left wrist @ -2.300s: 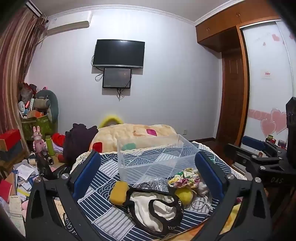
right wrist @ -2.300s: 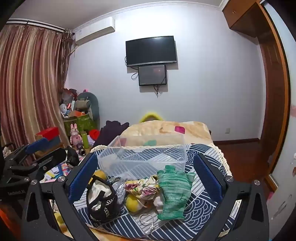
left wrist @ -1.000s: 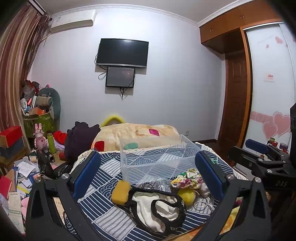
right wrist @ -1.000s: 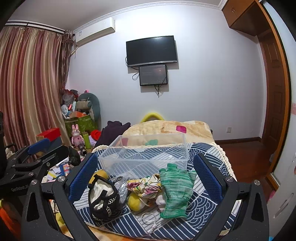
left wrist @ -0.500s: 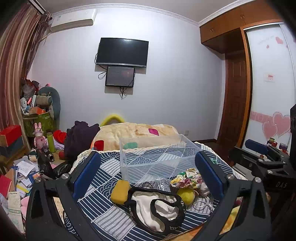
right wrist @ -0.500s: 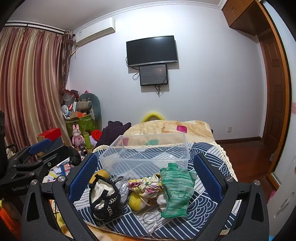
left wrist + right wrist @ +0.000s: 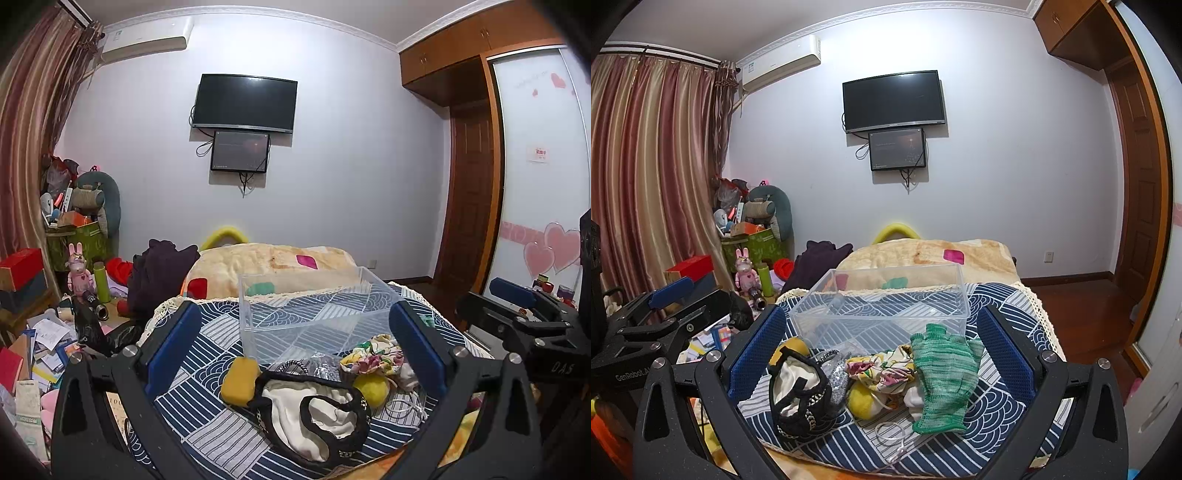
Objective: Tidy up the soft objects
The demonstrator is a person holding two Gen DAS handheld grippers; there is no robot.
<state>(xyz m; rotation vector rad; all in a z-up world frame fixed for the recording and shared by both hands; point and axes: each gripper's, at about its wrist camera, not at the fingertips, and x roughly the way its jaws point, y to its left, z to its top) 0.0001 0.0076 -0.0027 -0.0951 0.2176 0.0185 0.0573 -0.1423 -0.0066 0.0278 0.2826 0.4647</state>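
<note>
Right gripper [image 7: 881, 354] — spread, empty; green striped knitted glove [image 7: 942, 380] directly ahead between its fingers, long axis fore-and-aft; clear plastic rectangular bin [image 7: 882, 308] beyond; left gripper [image 7: 291, 350] — spread, farther.

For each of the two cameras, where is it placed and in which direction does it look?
Left wrist: sits on the left gripper, facing the far wall over the clear bin; its open blue-padded fingers frame the view, the right gripper showing at right.
Right wrist: sits on the right gripper, facing likewise, green glove in front; the left gripper shows at left.
Shared: bin, black-trimmed bag, TV.
</note>
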